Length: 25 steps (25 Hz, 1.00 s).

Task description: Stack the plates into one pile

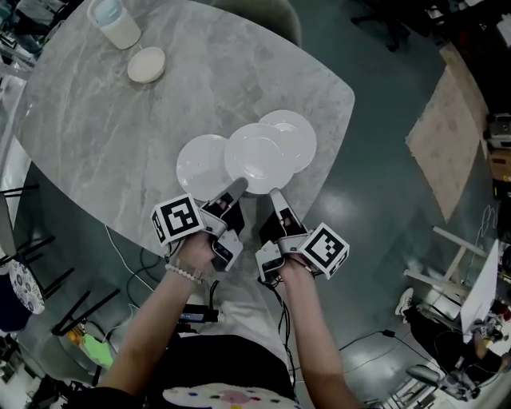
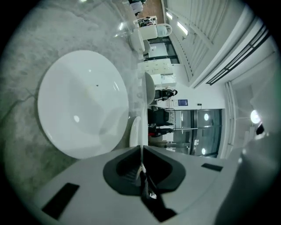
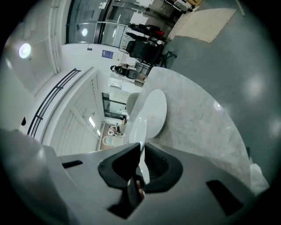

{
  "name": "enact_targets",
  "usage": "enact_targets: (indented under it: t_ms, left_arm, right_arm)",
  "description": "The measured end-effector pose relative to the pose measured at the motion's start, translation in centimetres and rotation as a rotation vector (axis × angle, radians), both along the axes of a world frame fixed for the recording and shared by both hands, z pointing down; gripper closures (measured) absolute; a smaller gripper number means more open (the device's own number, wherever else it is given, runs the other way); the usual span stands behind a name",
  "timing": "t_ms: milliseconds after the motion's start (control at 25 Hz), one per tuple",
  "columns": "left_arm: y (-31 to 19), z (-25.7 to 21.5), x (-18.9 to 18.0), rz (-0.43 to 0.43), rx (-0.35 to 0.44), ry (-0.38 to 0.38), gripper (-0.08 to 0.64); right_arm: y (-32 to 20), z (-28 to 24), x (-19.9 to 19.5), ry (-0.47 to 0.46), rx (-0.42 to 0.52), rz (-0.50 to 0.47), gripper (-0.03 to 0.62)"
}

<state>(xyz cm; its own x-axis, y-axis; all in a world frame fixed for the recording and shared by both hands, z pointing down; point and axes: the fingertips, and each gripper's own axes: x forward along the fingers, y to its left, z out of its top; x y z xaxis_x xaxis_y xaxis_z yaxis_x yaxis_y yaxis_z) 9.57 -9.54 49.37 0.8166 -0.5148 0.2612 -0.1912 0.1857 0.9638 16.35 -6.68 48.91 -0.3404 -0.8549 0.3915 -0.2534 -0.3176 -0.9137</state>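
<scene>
As L, R hand-held grippers clamp plate

Three plates, one cup, one dish

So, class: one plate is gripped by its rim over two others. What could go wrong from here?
1. Both the left gripper and right gripper pinch only the near rim of the held plate; it could tip or slip out.
2. It overlaps the left plate and right plate; lowering off-centre might chip or shove one.

Grey marble table; small round dish near pale cup.
</scene>
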Motion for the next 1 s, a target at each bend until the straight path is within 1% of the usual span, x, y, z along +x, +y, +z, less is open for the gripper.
enact_targets:
  t_ms: [120,200,280,400,640,720,800,880,1000]
  left_arm:
    - [0.0,0.5,0.8,0.024,-0.007,-0.012,0.537]
    - [-0.3,0.9,1.5,0.033,-0.016,-0.019,0.537]
    - [-1.1,1.2,3.0,0.045,-0.023,-0.033,0.537]
    - [-1.7,1.9,4.7,0.071,-0.026,-0.057,0.535]
    - [-1.8,2.8,6.0,0.131,-0.038,-0.114,0.518]
    - [-1.9,2.7,6.3,0.155,-0.029,-0.124,0.495]
    - [-2.0,2.5,6.7,0.172,-0.025,-0.119,0.44]
    - [-1.7,2.2,6.9,0.182,-0.025,-0.117,0.405]
    - [-1.1,2.0,7.1,0.184,-0.033,-0.119,0.391]
  right_arm:
    - [0.1,0.6,0.8,0.044,-0.014,0.0,0.554]
    - [0.0,1.0,1.5,0.048,-0.027,0.012,0.554]
    - [-0.6,1.5,3.0,0.048,-0.048,0.022,0.554]
    - [-1.2,1.9,4.8,0.073,-0.074,0.031,0.552]
    - [-1.7,2.4,6.2,0.062,-0.089,0.09,0.563]
    - [-1.9,2.6,6.5,0.056,-0.095,0.119,0.567]
    - [-2.1,2.6,6.7,0.055,-0.099,0.141,0.569]
    - [-2.0,2.7,6.9,0.058,-0.104,0.157,0.571]
    - [-1.8,2.8,7.8,0.071,-0.111,0.167,0.574]
